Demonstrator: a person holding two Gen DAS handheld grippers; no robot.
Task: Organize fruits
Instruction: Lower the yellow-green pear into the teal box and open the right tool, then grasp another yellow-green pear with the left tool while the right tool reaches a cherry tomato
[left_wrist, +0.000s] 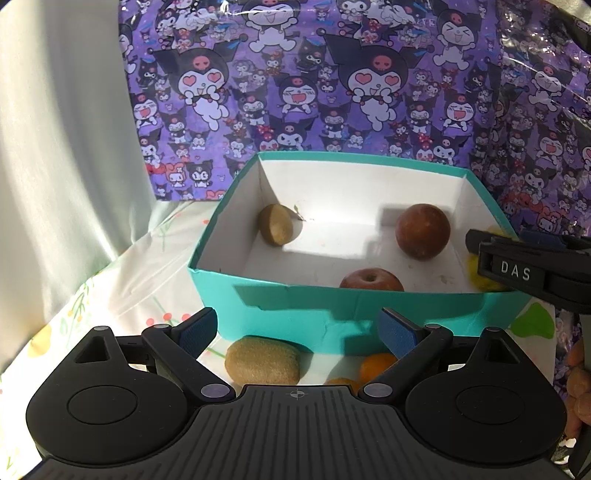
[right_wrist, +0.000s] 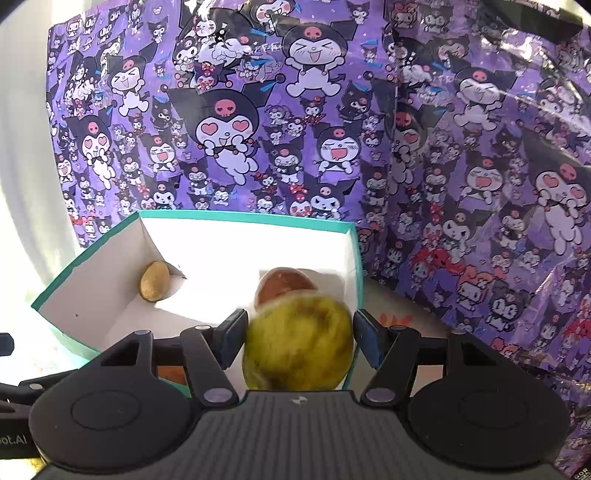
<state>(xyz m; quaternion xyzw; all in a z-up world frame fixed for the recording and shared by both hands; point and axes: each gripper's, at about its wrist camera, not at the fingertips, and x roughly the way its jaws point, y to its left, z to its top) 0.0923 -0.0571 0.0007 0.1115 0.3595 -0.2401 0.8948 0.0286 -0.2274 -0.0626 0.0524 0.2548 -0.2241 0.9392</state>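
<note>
Over teal box (right_wrist: 354, 258), yellow-green fruit (right_wrist: 299, 343) sits between right fingers (right_wrist: 234, 336).

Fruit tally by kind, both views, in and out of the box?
Kiwis: 2, one in the box, one outside
Apples: 1
Round red-brown fruit: 1
Oranges: 2, outside
Yellow-green fruit: 1, in the right gripper
Total: 7

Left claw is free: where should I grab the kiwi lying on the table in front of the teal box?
Take the kiwi across its narrow middle, coming down from above. It lies on its long side along the box wall, so the left claw, open above it, could probably close front and back of the short axis.
</note>
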